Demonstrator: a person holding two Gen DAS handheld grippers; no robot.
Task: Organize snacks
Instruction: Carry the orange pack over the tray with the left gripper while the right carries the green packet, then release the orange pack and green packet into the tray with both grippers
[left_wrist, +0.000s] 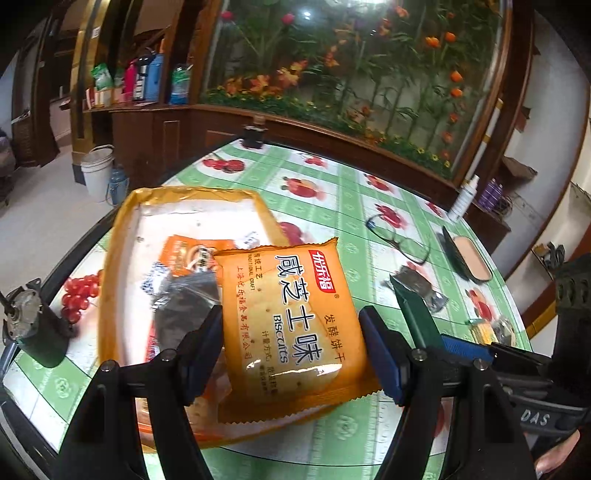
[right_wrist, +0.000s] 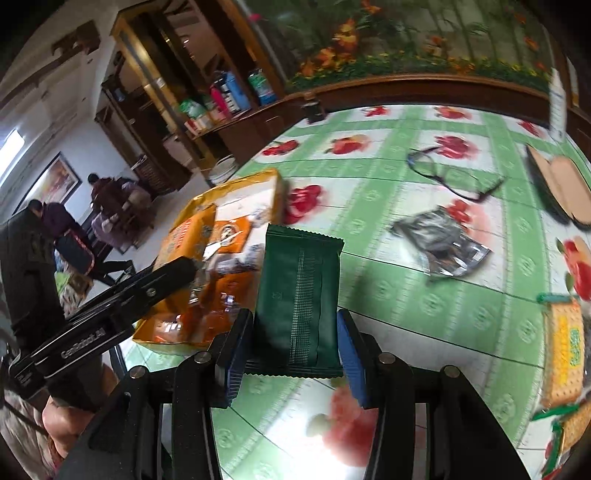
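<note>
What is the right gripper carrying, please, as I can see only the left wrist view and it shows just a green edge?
Observer: The right gripper has its jaws closed on a dark green packet, gripped by its two long sides.
Operator: Thank you. Are there more snacks beyond it?
Observer: Yes, yellow cracker packs with green trim lie near the right edge of the table.
</note>
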